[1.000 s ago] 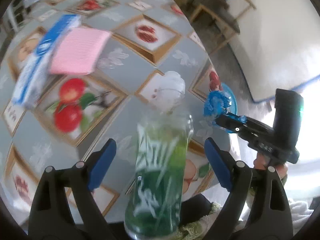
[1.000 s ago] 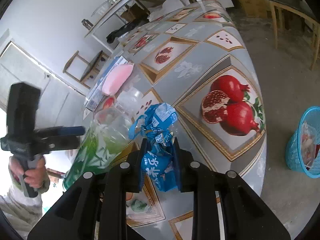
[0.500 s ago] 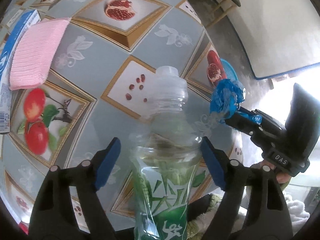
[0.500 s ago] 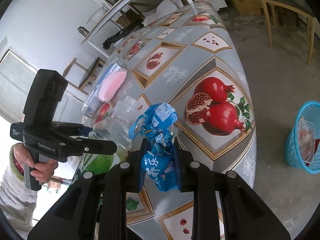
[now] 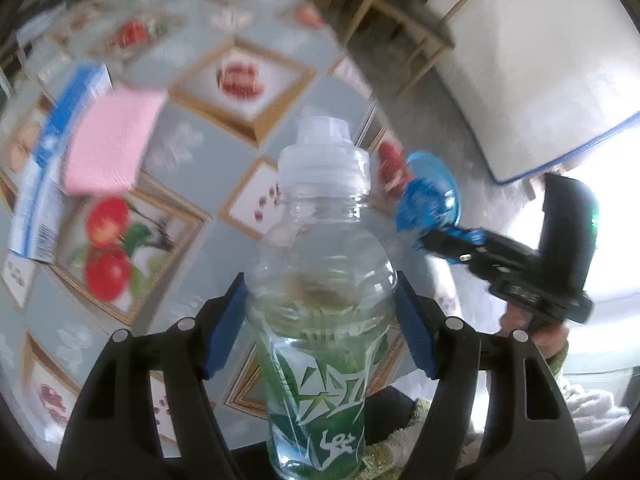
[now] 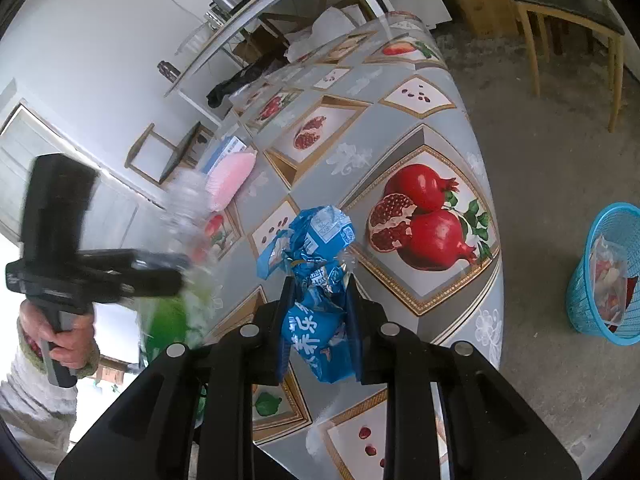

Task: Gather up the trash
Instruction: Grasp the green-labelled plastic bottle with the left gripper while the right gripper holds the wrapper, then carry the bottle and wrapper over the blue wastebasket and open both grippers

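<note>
L gripper closing on 1 clear bottle, R gripper clamping 1 blue wrapper, 1 blue bin

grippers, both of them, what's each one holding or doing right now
Left tool: jaws closing on the plastic bottle, pads at its sides.
Right tool: shut on the blue wrapper.

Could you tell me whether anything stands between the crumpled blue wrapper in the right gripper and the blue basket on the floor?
Nothing visible does: beyond the crumpled blue plastic wrapper lie only the table's edge and bare floor before the blue plastic basket.
</note>
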Demonstrator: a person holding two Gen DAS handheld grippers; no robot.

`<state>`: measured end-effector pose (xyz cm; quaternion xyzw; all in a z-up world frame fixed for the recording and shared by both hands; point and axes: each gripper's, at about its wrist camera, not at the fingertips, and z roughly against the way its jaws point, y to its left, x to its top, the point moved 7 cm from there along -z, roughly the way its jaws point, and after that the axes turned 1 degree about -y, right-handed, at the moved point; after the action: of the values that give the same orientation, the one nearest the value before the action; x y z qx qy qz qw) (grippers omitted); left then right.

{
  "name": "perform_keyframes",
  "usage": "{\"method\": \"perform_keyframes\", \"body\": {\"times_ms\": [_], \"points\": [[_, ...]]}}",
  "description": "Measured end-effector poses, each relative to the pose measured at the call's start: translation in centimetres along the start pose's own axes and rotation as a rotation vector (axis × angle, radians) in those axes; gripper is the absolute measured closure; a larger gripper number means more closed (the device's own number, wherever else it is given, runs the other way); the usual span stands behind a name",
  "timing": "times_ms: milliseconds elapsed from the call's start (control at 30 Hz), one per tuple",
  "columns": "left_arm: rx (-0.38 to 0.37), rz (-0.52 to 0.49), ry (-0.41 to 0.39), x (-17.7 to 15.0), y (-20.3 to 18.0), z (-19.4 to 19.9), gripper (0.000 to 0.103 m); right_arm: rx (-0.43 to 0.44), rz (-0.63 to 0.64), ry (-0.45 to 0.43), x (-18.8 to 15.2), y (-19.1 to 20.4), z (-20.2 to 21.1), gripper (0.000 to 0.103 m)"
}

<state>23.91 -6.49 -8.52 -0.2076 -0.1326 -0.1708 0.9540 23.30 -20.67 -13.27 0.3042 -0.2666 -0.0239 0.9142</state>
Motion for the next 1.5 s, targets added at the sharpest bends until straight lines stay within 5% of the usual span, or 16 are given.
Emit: {"method": "perform_keyframes", "body": {"times_ms": [300, 500, 667, 967, 1233, 1500], "points": [[0.041, -0.122, -0.306, -0.3, -3.0, 7.6, 0.036, 0.011, -0.017, -0.05, 0.6, -0.1, 1.5, 0.08], [0.003, -0.164, -0.393, 2.2, -6.7, 8.2, 0.036, 0.0, -0.071, -0.148, 1.8, -1.9, 5.3, 0.08], [-0.053, -0.22, -0.429, 4.4, -11.5, 7.8, 0.036, -0.082, -0.151, -0.303, 2.6, -6.5, 12.4, 0.08], [-0.173, -0.346, -0.352, 8.0, -22.8, 1.9, 0.036, -0.272, -0.38, -0.428, -1.5, -18.7, 20.7, 0.08], [-0.18, -0.415, -0.181, 9.3, -30.6, -8.7, 0.036, -0.297, -0.614, -0.35, -6.0, -29.4, 18.5, 0.08], [-0.142, -0.415, -0.076, 12.1, -36.1, -18.9, 0.035, -0.336, -0.726, -0.313, -4.6, -38.4, 15.7, 0.074]]}}
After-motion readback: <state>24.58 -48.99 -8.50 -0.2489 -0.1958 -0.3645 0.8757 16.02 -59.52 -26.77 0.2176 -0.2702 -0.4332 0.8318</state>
